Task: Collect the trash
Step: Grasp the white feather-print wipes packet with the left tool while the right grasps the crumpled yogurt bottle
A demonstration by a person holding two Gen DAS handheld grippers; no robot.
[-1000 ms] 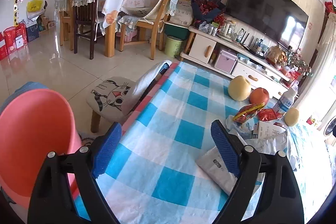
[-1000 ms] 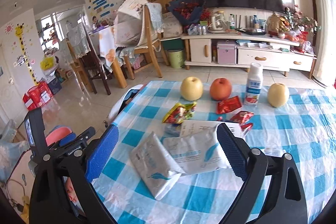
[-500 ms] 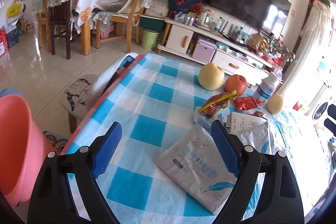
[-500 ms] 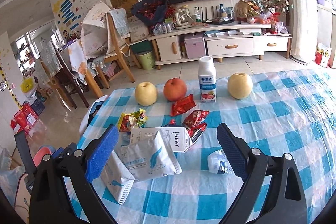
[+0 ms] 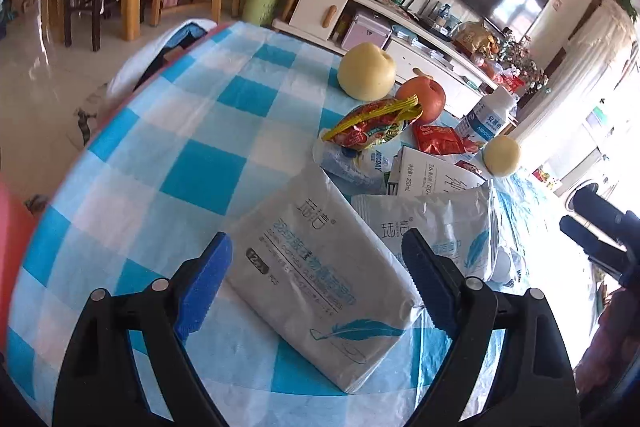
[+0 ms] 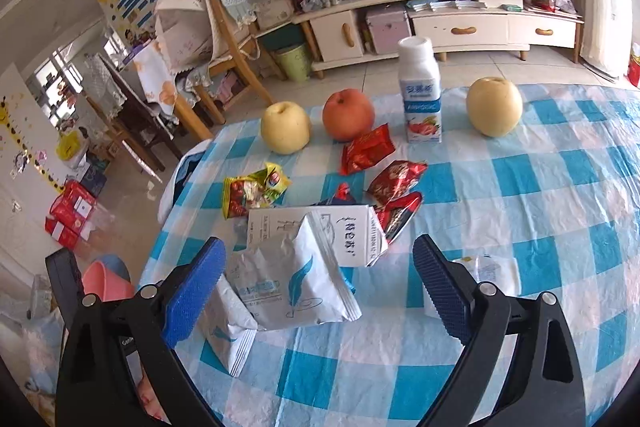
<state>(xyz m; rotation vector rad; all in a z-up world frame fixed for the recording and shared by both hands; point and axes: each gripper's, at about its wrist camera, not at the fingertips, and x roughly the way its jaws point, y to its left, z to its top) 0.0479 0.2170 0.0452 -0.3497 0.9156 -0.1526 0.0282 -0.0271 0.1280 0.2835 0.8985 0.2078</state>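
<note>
Trash pouch (image 5: 320, 279) shows feather logo, "PCS".

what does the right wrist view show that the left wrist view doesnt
Only the right wrist view: the pink tub on the floor at lower left, and the crumpled wrapper by the right claw. Only the left wrist view: the near wipes pack in full, between the open left claw. Both: the red apple, milk bottle and checked tablecloth.
</note>
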